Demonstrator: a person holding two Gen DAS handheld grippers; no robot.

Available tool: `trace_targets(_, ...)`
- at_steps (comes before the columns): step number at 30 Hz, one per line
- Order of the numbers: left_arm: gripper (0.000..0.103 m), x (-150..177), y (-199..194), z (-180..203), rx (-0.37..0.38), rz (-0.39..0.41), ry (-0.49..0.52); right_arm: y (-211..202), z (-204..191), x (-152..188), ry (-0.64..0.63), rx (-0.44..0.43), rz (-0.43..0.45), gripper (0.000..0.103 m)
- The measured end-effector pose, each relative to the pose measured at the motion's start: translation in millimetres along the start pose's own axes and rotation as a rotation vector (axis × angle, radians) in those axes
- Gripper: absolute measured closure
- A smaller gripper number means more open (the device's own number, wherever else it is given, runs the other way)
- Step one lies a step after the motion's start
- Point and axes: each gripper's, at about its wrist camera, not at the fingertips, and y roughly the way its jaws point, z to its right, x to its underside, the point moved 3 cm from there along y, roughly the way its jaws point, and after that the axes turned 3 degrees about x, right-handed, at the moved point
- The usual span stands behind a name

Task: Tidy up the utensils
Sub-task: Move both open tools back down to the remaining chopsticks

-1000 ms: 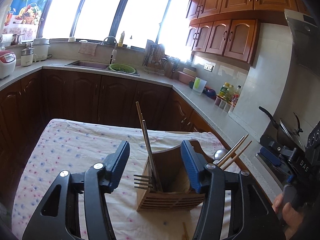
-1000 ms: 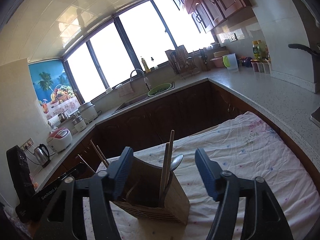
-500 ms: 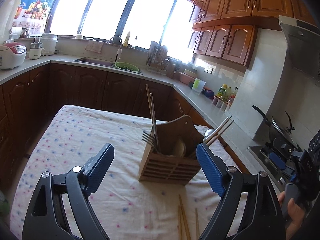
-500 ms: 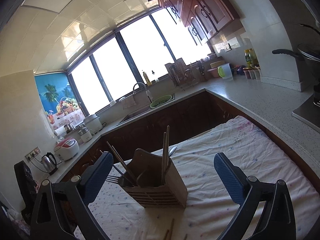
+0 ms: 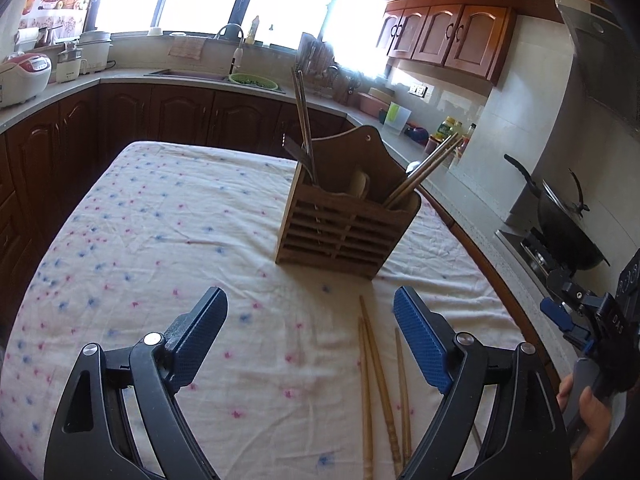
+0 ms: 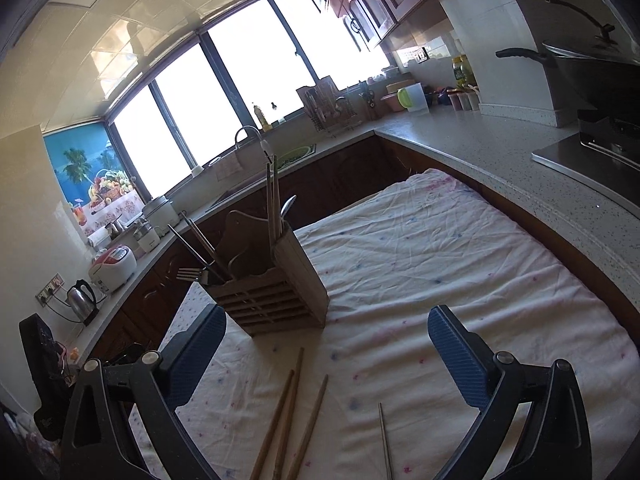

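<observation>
A slatted wooden utensil holder (image 5: 344, 224) stands on the cloth-covered table (image 5: 160, 232); it also shows in the right wrist view (image 6: 276, 292). It holds chopsticks (image 5: 420, 172), a fork (image 6: 192, 275) and a spoon. Three wooden chopsticks (image 5: 380, 384) lie loose on the cloth in front of the holder, also in the right wrist view (image 6: 292, 420). A thin metal chopstick (image 6: 385, 440) lies beside them. My left gripper (image 5: 308, 332) is open and empty above the cloth, short of the holder. My right gripper (image 6: 326, 352) is open and empty over the loose chopsticks.
A kitchen counter (image 5: 440, 188) runs along the table's right side, with bottles and a wok on a stove (image 5: 568, 224). Dark cabinets and a sink (image 5: 188, 76) stand behind. A rice cooker (image 6: 114, 266) and kettle (image 6: 82, 300) sit on the left counter.
Both grippers have pulled back and up from the holder and opened wider. The loose chopsticks on the cloth have come into view.
</observation>
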Motion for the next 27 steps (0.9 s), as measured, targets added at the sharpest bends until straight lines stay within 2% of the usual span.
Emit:
trace_targets(10,0.016,28.7,13.9,6.4,-0.003,-0.087,0.019,-2.4,13.0,37.2,-0.029,0.042,-0.079,0.001)
trace_targets(23,0.016,44.5,52.7,27.2,-0.030,-0.228,0.106,2.7,9.8,59.8,-0.109,0.056,-0.152,0.002)
trace_targets(27,0.016,52.2,69.4,32.8,-0.040,-0.274,0.136,10.9,11.6,68.5,-0.130,0.071,-0.200,0.012)
